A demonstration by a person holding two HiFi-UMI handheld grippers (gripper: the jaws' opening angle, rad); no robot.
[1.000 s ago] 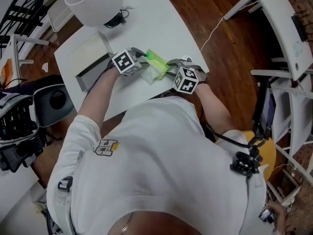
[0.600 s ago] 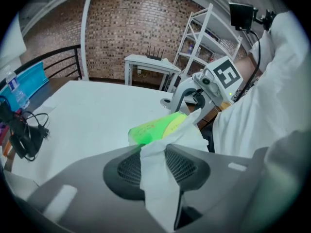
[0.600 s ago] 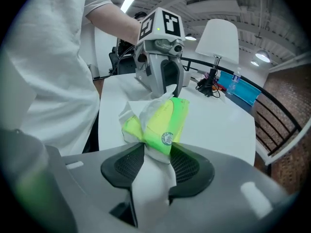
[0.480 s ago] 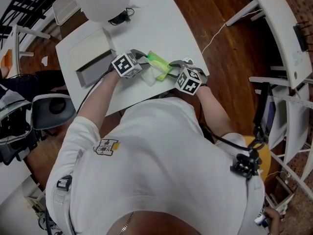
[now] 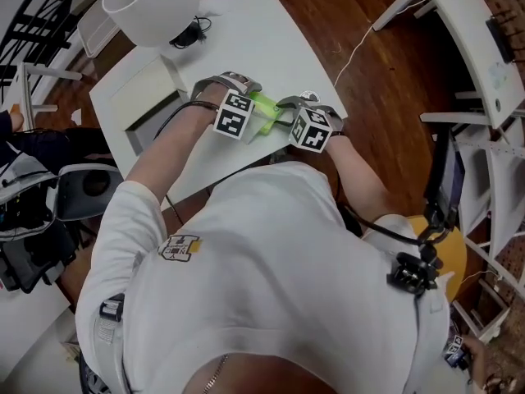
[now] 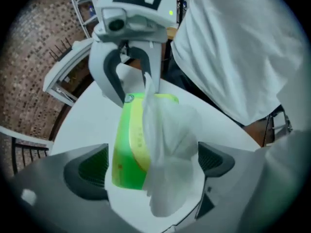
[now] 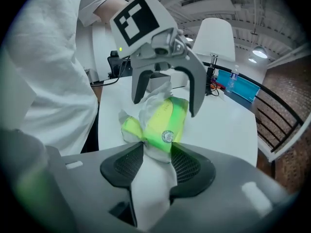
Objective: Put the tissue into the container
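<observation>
The left tool (image 6: 153, 165) is opening wide, with the tissue (image 6: 171, 144) loose between its jaws and draped half out of the green container (image 6: 127, 147) on the counter (image 5: 271, 48). The right tool (image 7: 156, 152) clamps the container's end. It should brace the container firmly while the left tool tucks the tissue in gently.

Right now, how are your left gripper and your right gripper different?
The left gripper's jaws are opening and stand wide apart; the right gripper's jaws are pinched close together. The left gripper presses on nothing, though the tissue and green container sit between its jaws; the right gripper clamps the tissue. Both face the same container on the white table.
</observation>
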